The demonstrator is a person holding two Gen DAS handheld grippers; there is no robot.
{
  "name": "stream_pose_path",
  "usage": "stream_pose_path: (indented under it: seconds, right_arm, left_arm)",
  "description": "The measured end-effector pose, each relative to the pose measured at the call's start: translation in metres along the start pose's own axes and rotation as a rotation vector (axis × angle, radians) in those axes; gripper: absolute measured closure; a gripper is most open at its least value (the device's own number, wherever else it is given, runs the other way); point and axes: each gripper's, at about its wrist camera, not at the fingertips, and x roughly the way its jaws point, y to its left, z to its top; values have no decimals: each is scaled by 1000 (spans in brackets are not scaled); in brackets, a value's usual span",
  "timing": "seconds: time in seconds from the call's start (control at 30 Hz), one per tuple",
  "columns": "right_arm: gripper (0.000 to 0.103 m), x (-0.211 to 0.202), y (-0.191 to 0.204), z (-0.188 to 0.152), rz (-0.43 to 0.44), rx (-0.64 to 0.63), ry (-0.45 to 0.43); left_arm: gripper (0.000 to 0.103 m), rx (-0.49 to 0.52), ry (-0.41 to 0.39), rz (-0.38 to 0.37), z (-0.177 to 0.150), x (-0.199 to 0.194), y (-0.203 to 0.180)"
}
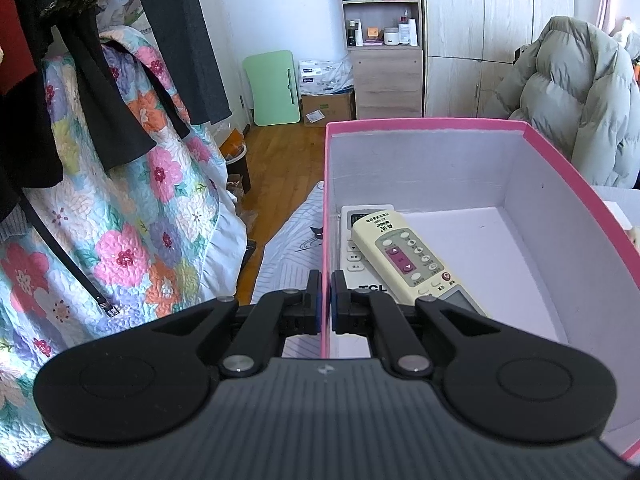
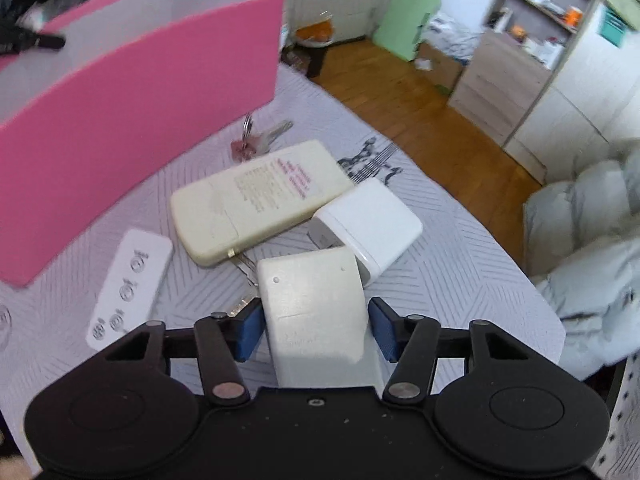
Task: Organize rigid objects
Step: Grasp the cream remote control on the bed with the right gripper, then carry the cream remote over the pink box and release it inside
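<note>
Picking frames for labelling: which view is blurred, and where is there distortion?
Left wrist view: sharp, fisheye bends the pink box rim. Right wrist view: motion-blurred, worst at shelves and jacket; white block in the right gripper stays readable.

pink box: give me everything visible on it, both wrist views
The pink box is an open-top rectangular carton, apparently cardboard, pink outside and along the rim, plain white inside. It sits upright on the patterned bedspread. The left gripper is closed on its near-left wall, one finger either side. Inside, against that wall, a cream remote lies slanted across a white remote; the rest of the floor is bare. From the right wrist view its long outer wall stands beside the loose items.
</note>
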Motion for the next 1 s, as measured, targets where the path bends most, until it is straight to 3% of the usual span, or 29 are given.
stream_pose_path:
  seconds: [0.13,0.37,0.6,0.8,0.87,1.0]
  right_arm:
    - [45,-31,17,-8,-136,52,-98]
    - [45,-85,41,-19,-162,104,-247]
    - [45,-125,55,-5,-137,123,-376]
    - [45,-160,75,31,-84,74,-527]
    - [45,-167,81,47,-24,62,-576]
    - [45,-150,84,80,198,97,-606]
  left_arm:
    - [100,0,0,1,-1,0,0]
    - [100,0,0,0,0,0,0]
    - [100,1,0,1,0,0,0]
    - [100,-1,-4,1,-1,0,-1]
    - [100,1,-5,2,-1,0,0]
    - [100,-1,0,5,0,0,0]
